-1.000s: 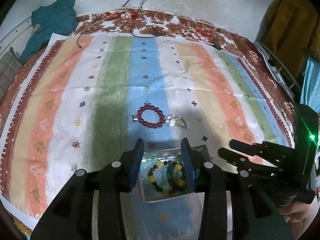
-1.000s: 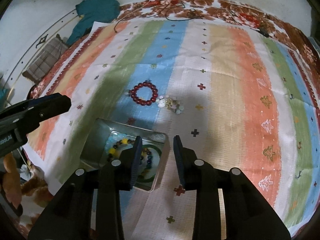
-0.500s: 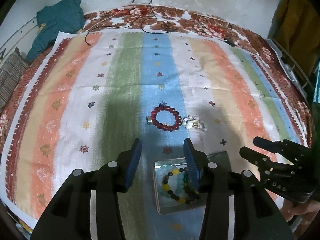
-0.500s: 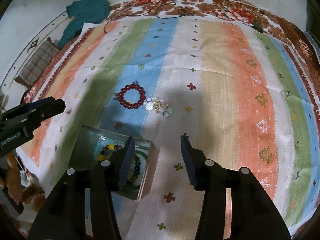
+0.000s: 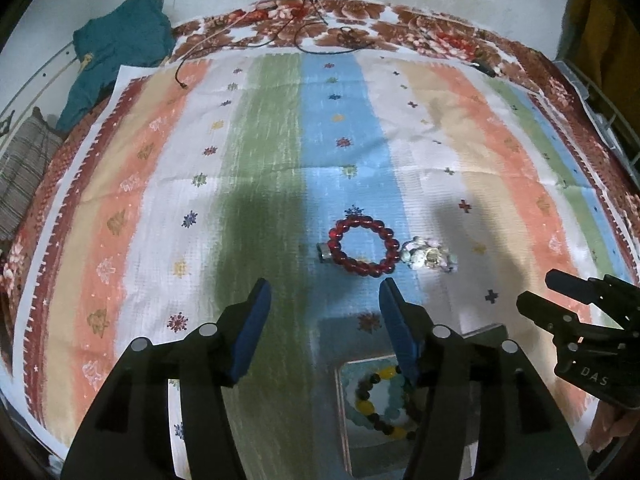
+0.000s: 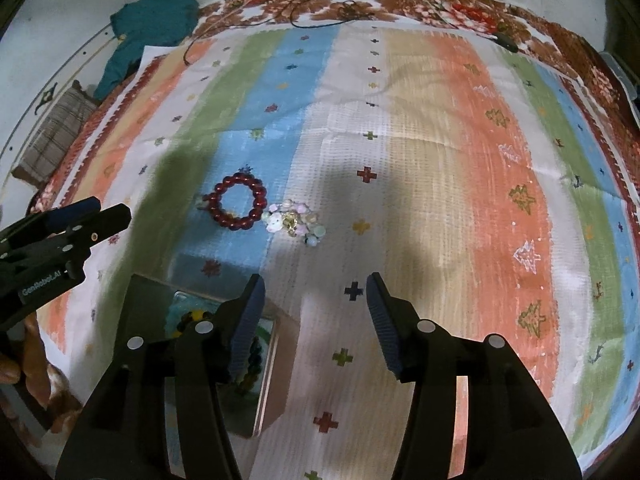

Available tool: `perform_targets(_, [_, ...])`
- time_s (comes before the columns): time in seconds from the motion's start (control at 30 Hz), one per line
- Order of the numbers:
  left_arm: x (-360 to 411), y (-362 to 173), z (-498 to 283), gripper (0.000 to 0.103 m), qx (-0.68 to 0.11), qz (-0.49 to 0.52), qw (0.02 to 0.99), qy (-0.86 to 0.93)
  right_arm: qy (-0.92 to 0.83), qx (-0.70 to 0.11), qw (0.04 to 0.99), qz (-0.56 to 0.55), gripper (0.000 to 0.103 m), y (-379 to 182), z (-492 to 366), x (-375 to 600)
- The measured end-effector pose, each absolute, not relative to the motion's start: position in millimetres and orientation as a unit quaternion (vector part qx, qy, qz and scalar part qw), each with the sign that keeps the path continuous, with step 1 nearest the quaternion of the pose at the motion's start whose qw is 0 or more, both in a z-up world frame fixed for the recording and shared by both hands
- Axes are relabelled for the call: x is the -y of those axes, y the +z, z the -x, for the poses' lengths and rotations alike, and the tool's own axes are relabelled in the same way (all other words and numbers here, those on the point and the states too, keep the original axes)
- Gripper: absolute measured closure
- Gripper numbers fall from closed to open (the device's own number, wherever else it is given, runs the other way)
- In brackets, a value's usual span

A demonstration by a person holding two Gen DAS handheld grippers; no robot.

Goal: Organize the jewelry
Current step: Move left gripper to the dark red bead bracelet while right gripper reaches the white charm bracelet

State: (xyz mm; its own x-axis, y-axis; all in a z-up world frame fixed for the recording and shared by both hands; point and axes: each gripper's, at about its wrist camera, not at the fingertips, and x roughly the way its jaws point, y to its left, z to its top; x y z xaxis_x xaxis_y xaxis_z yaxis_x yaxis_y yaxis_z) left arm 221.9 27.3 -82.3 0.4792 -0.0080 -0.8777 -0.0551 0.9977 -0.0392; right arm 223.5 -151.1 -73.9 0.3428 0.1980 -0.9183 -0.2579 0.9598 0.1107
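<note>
Both grippers have drifted forward and lower over the striped cloth since the earlier frames, so the box now sits nearer the bottom edge of each view and the loose jewelry looks closer. The left gripper [image 5: 325,294] has just been opening its blue-padded fingers [image 5: 252,332]; they stand wide with nothing between them, only green and blue stripes of the multicoloured striped woven cloth [image 5: 500,168] showing in the gap. The right gripper [image 6: 315,290] has likewise been opening, and its fingers [image 6: 380,320] are wide and empty above a pale stripe with a dark cross motif.

A round bracelet of glossy dark-red beads [image 5: 363,247] lies flat on the blue stripe, ahead of the left gripper. Just to its right, almost touching, is a small heap of pale pink, white and gold beaded jewelry [image 5: 428,256]. In the right wrist view the same red bracelet [image 6: 236,202] and pale heap [image 6: 294,222] lie ahead and to the left.

The shallow rectangular clear-sided box [image 5: 340,420] rests on the cloth near the bottom of the left view, partly hidden by the left gripper's right finger. Inside it lie a bracelet of yellow and dark beads [image 5: 372,400] and some pale turquoise beads. From the right wrist the box [image 6: 272,380] sits behind the left finger.

A crumpled teal garment [image 5: 116,52] lies at the far left edge of the bed.
</note>
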Motion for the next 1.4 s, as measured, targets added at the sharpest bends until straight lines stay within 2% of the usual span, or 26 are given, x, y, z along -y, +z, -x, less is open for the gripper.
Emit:
perform_targets(0.47, [-31.0,-102.8,-249.0,0.045,-0.527,0.020,0.849,0.015,0.120,-0.541,0.832,0.021,0.050,-85.4,-245.5,149.2])
perform_targets(0.73, [-33.4,-116.3,-264.1,0.044,-0.535,0.024,0.844,0.015,0.122,-0.563,0.817,0.035,0.047,-103.8,-257.4,142.9])
perform_targets(0.87, [-34.3,-123.9,-273.2,0.044,-0.539,0.023,0.842,0.015,0.117,-0.562,0.818,0.034,0.040,-108.1,-262.5,143.7])
perform_targets(1.4, [-29.6,-153.1,-300.2,0.044,-0.560,-0.006,0.828,-0.001,0.107,-0.574,0.810,0.055,0.040,-135.2,-287.6,137.1])
